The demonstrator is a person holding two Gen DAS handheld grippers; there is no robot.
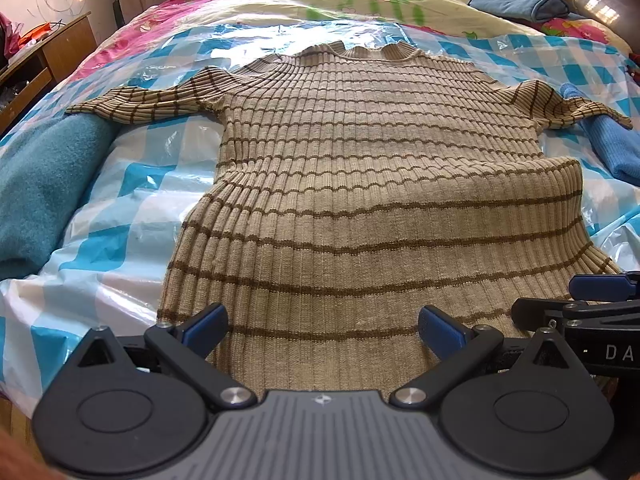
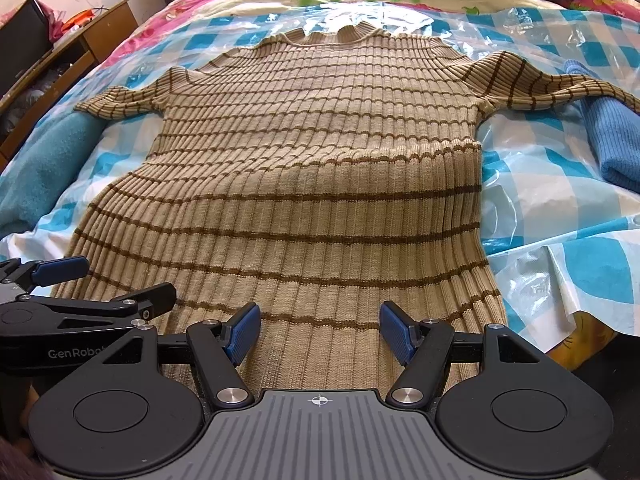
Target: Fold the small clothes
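Sweater lies flat on the bed's checkered plastic sheet, collar toward 12 o'clock; left gripper and right gripper hover at 6 o'clock, jaws spread wide, gripping nothing.

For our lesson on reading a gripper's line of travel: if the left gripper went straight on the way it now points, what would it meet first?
Most likely the striped sweater: the open left gripper points along its hem end, though its height above the fabric is unclear.
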